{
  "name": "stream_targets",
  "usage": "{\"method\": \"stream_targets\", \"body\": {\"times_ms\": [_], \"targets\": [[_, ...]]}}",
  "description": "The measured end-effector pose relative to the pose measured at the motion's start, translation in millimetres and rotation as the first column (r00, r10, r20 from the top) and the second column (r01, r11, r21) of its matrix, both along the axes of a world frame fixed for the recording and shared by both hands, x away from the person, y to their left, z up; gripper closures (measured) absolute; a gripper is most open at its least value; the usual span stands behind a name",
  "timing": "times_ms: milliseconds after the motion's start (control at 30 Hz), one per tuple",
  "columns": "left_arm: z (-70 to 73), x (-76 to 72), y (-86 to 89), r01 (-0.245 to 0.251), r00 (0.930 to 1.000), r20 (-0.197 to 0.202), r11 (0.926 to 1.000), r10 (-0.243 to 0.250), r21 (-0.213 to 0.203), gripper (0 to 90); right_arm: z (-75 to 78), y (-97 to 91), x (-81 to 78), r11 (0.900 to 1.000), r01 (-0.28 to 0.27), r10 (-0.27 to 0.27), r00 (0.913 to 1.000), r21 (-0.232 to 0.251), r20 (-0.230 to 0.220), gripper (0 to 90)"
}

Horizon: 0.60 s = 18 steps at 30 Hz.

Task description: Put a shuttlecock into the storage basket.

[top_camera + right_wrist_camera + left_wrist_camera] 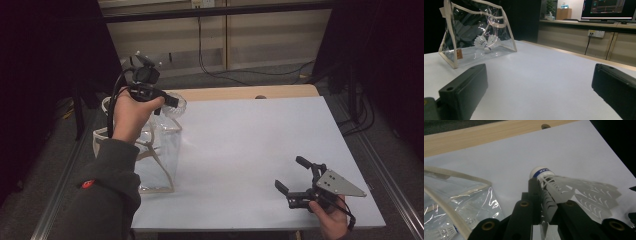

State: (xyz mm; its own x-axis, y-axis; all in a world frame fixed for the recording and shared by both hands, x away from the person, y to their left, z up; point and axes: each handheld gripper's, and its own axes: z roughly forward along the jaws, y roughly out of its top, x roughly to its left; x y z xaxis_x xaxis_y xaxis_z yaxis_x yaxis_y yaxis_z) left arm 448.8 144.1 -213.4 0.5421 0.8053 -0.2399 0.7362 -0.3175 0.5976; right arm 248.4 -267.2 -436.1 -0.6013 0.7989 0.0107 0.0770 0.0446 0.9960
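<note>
A white plastic shuttlecock [574,191] with a blue band around its cork is pinched by its skirt in my left gripper [546,195], which is shut on it. In the high view that left gripper [167,102] hangs above the open top of a clear bag [155,150] with cream trim at the table's left. The shuttlecock [176,104] juts out to the right of the jaws. The right gripper view has the bag [461,53] standing upright with two shuttlecocks [485,42] inside. My right gripper [290,172] rests low at the front right, jaws open and holding nothing.
A white sheet [250,140] covers the table, with a wooden strip [240,92] along the far edge. Cables [220,70] trail on the floor behind. Dark stands flank both sides. A monitor [609,8] sits on a far counter.
</note>
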Motion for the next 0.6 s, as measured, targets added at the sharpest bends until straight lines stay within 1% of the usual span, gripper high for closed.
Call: {"method": "stream_targets", "body": {"times_ms": [100, 367, 600], "targets": [[0.6, 0.0, 2.5, -0.002, 1.0, -0.004, 1.0, 0.002, 0.0, 85.5, -0.3, 0.0, -0.1, 1.0, 0.001, -0.001, 1.0, 0.001, -0.006, 0.4], [1.7, -0.1, 8.1, -0.01, 1.0, -0.001, 0.9999, 0.01, -0.005, 85.5, -0.3, 0.2, -0.2, 1.0, 0.001, -0.001, 1.0, 0.0, -0.005, 0.4], [1.7, -0.4, 12.0, -0.017, 0.9999, -0.002, 0.9999, 0.017, -0.001, 85.5, -0.1, 0.2, -0.1, 1.0, -0.001, 0.001, 1.0, -0.002, -0.003, 0.4]]}}
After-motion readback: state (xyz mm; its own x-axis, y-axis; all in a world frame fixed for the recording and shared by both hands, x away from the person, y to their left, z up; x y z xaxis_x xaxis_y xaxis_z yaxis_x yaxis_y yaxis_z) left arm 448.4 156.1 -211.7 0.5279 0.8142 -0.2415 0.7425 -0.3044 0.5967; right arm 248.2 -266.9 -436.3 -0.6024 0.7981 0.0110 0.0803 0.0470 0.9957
